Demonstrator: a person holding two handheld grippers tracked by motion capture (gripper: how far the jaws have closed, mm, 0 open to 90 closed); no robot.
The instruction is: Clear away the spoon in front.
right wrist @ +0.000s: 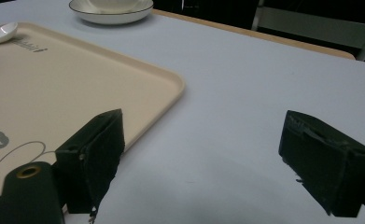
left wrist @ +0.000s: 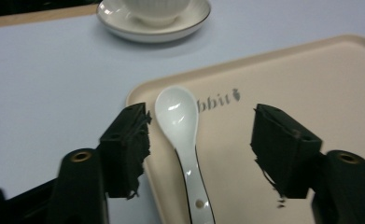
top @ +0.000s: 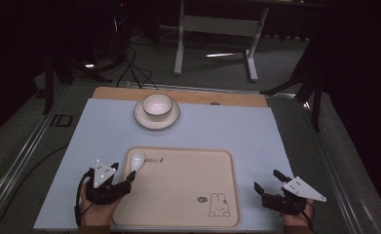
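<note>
A white ceramic spoon lies in the far-left corner of a beige tray, bowl end pointing away from me. My left gripper is open and straddles the spoon's handle. In the left gripper view the spoon sits between the jaws, nearer the left one, with a gap on both sides. My right gripper is open over the blue mat just right of the tray, holding nothing. In the right gripper view the tray's corner lies ahead of the left jaw.
A white bowl stands on a saucer at the far middle of the light blue mat. A rabbit drawing marks the tray's near right. A wooden table edge runs behind the mat.
</note>
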